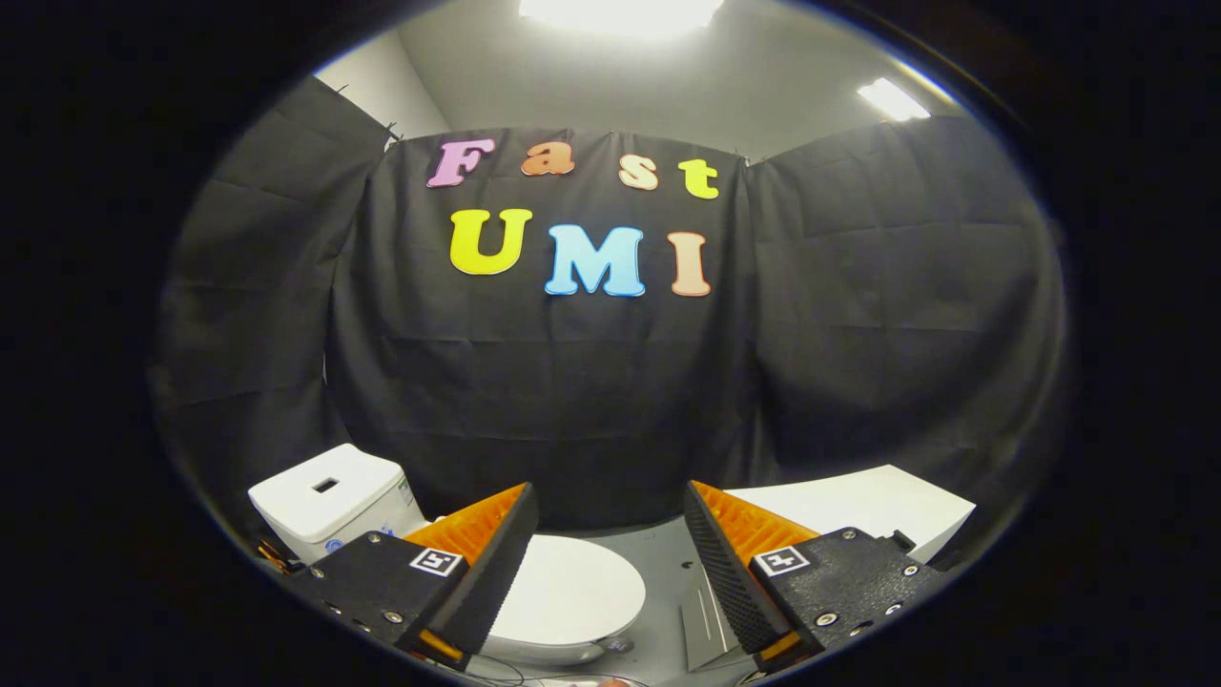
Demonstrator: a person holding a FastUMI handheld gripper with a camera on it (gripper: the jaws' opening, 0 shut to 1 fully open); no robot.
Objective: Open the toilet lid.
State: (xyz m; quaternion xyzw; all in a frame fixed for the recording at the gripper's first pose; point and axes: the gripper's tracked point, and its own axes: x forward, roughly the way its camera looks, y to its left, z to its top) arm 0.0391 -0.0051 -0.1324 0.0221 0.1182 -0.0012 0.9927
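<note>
Lid [572, 592] lies flat and closed, tank [329, 496] behind, jaws apart.

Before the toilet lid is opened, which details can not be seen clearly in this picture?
- Near rim of the toilet lid, gripper view: one finger of the open gripper covers its side, so any gap to grip stays hidden.
- Hinge between lid and tank: behind that finger.
- White slab beyond the other finger: partly covered, so what it is stays unclear.
</note>
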